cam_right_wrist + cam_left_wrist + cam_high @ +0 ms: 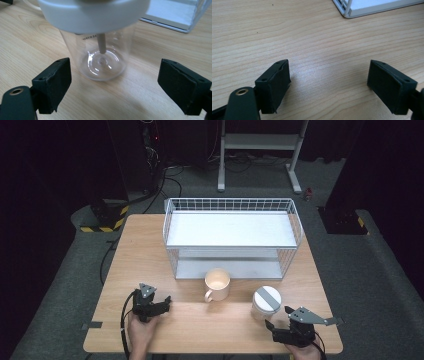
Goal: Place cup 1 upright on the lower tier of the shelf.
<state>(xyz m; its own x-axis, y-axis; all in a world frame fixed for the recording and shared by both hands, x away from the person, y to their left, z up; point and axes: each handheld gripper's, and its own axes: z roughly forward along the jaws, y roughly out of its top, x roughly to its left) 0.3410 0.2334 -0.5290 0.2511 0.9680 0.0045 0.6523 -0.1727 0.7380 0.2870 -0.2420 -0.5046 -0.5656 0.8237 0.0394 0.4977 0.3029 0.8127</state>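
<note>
1. High view: a wooden table carries a white wire rack with two shelves along its far half. In front of the rack stands a cream mug, handle toward the person, and to its right, apart from it, a clear jar with a white lid bearing a grey strip. The right gripper lies at the near right edge in the person's hand, its tips just beside the jar, near side. The left gripper rests at the near left, pointing toward the mug but well apart from it

2. Left gripper view: both black jaws stand fairly wide over bare wood with nothing between them. A corner of the wire rack sits at the top right

3. Right gripper view: the jar stands upright on the table just beyond the jaws, its white lid across the top and a thin beige stem inside. The jaws are spread wide, touching neither side of the jar; the pads are clear of it
</note>
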